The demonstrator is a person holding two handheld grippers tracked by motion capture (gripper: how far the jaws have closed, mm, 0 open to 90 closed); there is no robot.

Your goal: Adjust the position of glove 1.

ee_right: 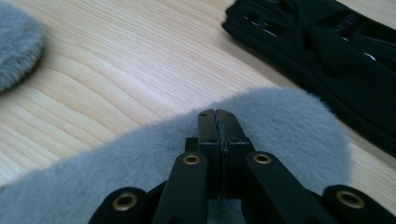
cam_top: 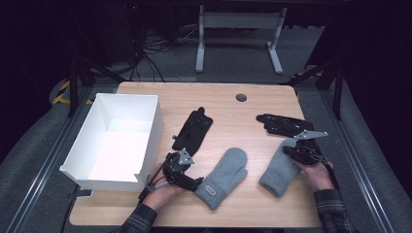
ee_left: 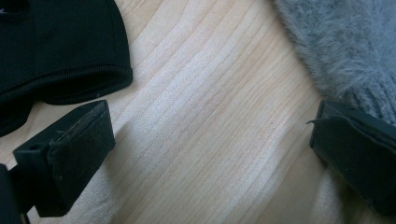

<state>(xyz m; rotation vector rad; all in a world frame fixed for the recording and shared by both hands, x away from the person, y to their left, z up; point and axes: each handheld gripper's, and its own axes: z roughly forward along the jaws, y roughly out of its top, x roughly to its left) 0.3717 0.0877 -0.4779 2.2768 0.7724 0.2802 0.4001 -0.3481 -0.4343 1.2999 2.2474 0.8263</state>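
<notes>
Left hand-held gripper [ee_left: 210, 154]: jaws spread over bare wood-grain counter [ee_left: 205, 116].
Right hand-held gripper [ee_right: 218, 122]: jaws closed together above fuzzy grey mitten [ee_right: 289, 126].

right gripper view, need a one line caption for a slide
Shut right gripper poised over a fuzzy grey mitten on the wooden table, a black glove lying beyond.

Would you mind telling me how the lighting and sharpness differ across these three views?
High view: the table is lit, the room around it dark, and the white box glares. Left gripper view: sharp wood grain, with soft shadows beside the pads. Right gripper view: the grey mitten is sharp, the black glove behind it soft.
</notes>
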